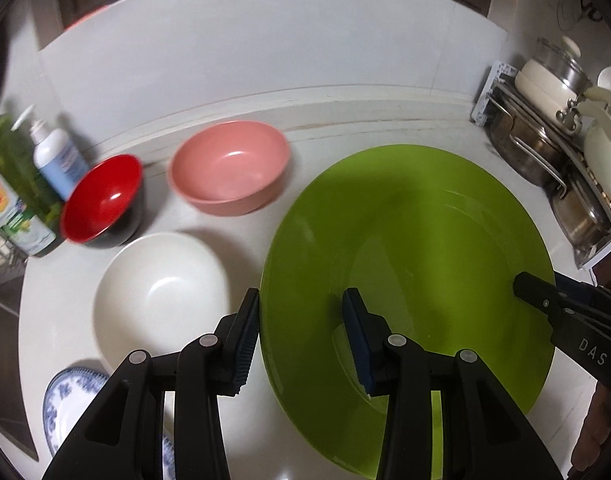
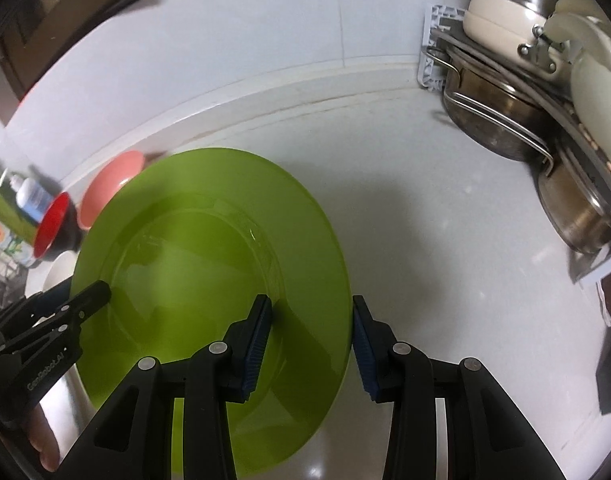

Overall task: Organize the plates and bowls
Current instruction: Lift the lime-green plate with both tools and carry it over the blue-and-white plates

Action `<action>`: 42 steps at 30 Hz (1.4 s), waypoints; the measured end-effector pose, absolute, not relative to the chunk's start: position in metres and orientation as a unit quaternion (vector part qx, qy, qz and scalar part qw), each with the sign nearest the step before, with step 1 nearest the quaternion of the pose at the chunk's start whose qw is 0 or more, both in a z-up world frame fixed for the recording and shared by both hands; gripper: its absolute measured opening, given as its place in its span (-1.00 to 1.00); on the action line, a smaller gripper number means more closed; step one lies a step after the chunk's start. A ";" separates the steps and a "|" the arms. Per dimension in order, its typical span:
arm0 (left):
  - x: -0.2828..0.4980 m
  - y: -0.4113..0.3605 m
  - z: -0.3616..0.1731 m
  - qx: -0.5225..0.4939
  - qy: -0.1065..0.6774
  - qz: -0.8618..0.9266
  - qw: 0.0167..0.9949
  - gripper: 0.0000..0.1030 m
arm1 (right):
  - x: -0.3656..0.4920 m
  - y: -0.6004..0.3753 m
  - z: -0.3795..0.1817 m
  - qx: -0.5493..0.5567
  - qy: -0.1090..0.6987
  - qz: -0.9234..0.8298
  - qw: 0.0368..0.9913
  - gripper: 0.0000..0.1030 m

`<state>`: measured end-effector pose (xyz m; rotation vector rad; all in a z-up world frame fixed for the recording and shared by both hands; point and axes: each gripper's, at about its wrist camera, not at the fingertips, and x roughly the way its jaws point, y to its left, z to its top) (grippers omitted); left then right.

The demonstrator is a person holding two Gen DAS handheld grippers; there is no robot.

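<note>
A large green plate (image 1: 405, 248) hangs tilted above the white counter, held between both grippers. My left gripper (image 1: 303, 344) is shut on its left rim, one pad outside and one inside. My right gripper (image 2: 311, 344) is shut on the opposite rim of the green plate (image 2: 209, 240). Left of the plate, a pink bowl (image 1: 229, 168), a red bowl (image 1: 101, 200) and a white bowl (image 1: 161, 292) stand on the counter. A blue-patterned white plate (image 1: 69, 392) lies at the lower left, partly hidden by my left gripper.
A rack of steel pots and cream pans (image 1: 553, 128) fills the right corner against the wall. A white pump bottle (image 1: 57, 156) and a green bottle (image 1: 13, 192) stand at the far left. A person's fingers (image 2: 45, 444) show on the left gripper's handle.
</note>
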<state>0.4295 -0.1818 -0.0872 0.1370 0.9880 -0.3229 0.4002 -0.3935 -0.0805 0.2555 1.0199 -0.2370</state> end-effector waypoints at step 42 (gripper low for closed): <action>0.328 0.110 -0.059 -0.029 0.457 -0.008 0.889 -0.21 | 0.360 -0.117 -0.048 0.052 0.463 0.022 0.884 -0.20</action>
